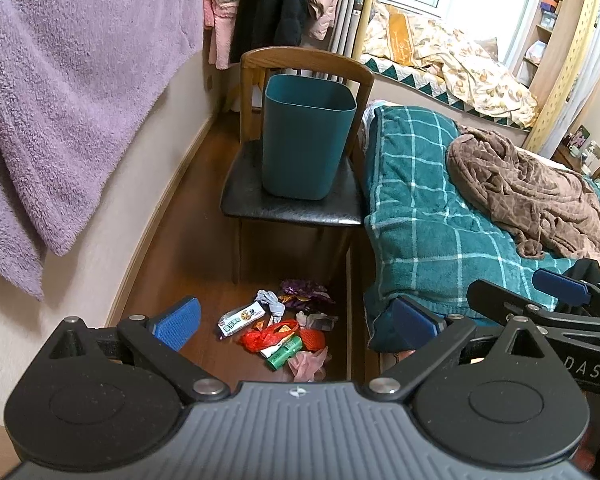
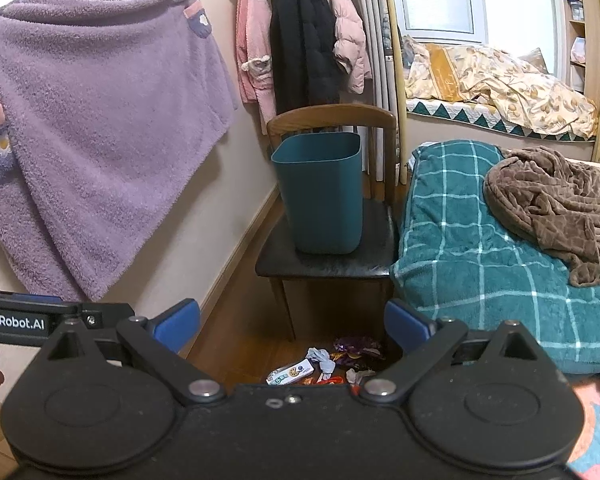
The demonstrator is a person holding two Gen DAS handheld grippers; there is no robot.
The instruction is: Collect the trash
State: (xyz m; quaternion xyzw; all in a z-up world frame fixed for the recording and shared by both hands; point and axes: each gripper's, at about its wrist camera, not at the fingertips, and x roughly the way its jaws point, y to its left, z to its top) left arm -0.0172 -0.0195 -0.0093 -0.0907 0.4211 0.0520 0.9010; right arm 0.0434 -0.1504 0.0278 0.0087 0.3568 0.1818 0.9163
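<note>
A pile of trash lies on the wooden floor before a chair: a white snack box, a red net bag, a green roll, a purple wrapper, grey and pink scraps. A teal bin stands upright on the chair seat. My left gripper is open and empty above the pile. My right gripper is open and empty, higher up; in its view the pile is partly hidden by its body, and the bin shows ahead. The right gripper also shows in the left wrist view.
A bed with a teal checked cover and a brown blanket fills the right. A purple fleece hangs on the left wall. Coats hang behind the chair. The floor strip between wall and bed is narrow.
</note>
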